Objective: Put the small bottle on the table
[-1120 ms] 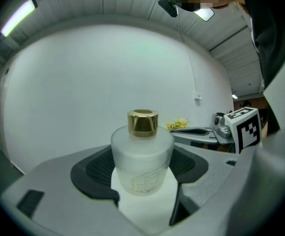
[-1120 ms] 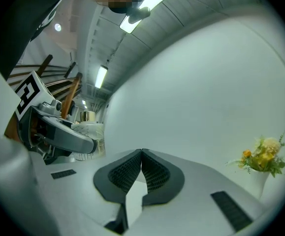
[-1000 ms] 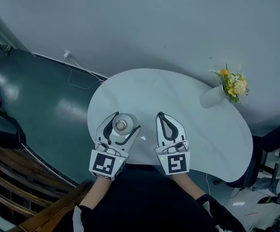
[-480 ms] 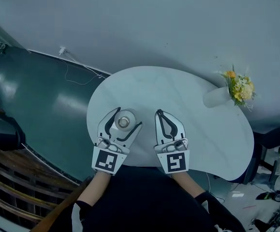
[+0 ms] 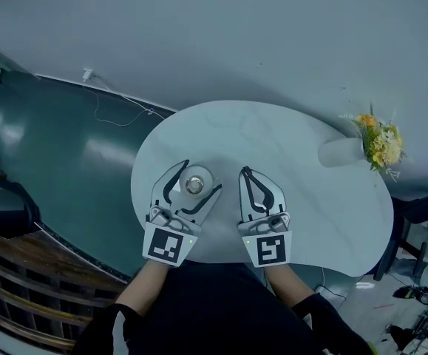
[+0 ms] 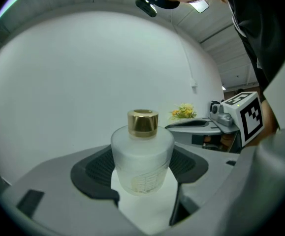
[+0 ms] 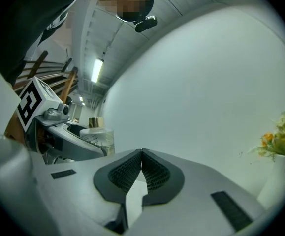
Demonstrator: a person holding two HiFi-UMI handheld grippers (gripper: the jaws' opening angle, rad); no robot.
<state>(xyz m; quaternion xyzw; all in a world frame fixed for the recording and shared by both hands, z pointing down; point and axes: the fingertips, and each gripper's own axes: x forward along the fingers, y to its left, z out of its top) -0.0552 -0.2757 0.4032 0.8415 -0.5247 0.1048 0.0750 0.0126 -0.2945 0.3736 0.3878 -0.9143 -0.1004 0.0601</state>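
The small bottle (image 5: pixel 194 186) is frosted white with a gold cap and stands upright over the near left part of the white table (image 5: pixel 295 139). My left gripper (image 5: pixel 203 176) is shut on it, one pad on each side of its body. In the left gripper view the small bottle (image 6: pixel 142 156) fills the gap between the dark pads (image 6: pixel 95 173), its base at the table top. My right gripper (image 5: pixel 245 173) hovers just right of it, shut and empty. In the right gripper view the right gripper (image 7: pixel 141 154) has its pads pressed together, with the bottle (image 7: pixel 97 134) at the left.
A white vase (image 5: pixel 341 152) of yellow flowers (image 5: pixel 380 140) stands at the table's far right edge. Dark green floor with a white cable (image 5: pixel 114 109) lies left of the table. A wooden railing (image 5: pixel 29 287) runs along the lower left. The table's near edge is under the grippers.
Both grippers have crept a little farther over the table, the left one carrying the bottle with it. The jaws have kept their states.
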